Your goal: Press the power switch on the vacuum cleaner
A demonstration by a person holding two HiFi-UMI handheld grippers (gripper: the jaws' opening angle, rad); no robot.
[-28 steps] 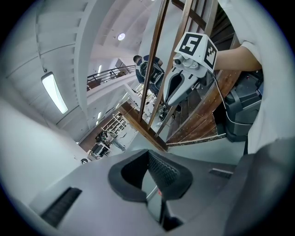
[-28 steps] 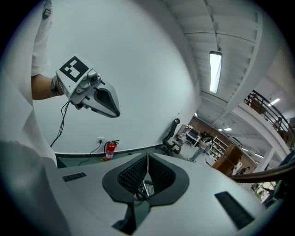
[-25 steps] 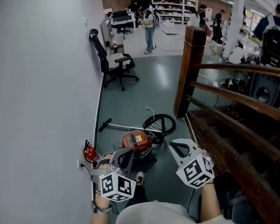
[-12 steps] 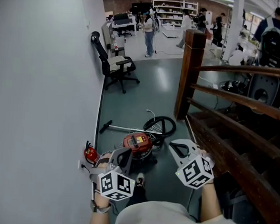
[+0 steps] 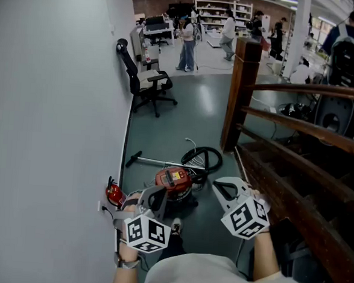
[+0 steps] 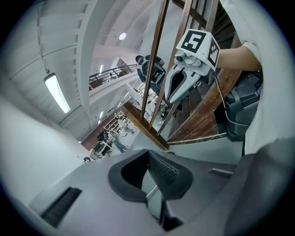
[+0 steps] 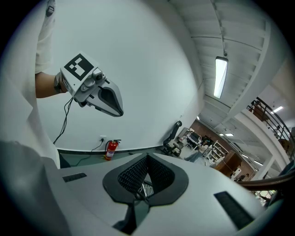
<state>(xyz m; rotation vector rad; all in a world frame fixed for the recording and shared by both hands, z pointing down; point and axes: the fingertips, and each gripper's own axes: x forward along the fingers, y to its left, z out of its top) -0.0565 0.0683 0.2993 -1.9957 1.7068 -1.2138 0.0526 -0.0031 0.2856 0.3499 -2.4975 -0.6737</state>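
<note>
- The vacuum cleaner [image 5: 174, 179], a red canister, lies on the floor by the wall [image 5: 47, 98], well below both grippers and touched by neither. Its power switch is too small to pick out from the head view. The likeliest error is therefore a press on the wrong control or on bare casing.
- A push that lands off-centre or at a slant could slide off the rounded top. It could also shove the canister across the smooth floor instead of working the switch.
- The black hose [image 5: 203, 158] is coiled just beside the canister and the wand [image 5: 154, 162] lies across the floor behind it. A step closer could catch either one and drag the canister out of line.
- The left gripper [image 5: 160, 194] has its fingers together with nothing between them. The right gripper [image 5: 217, 184] also has its fingers closed and empty. Closed fingers make a blunt, firm tip for pressing. Both hang high, so the long reach down is where aim may drift.
- The fire extinguisher [image 5: 114, 194] stands against the wall near the left gripper, and a cord runs down from the wall there. A low sweep on that side could knock it over.
- The wooden railing [image 5: 287, 121] crowds the right side and could cramp the right arm in a crouch.
</note>
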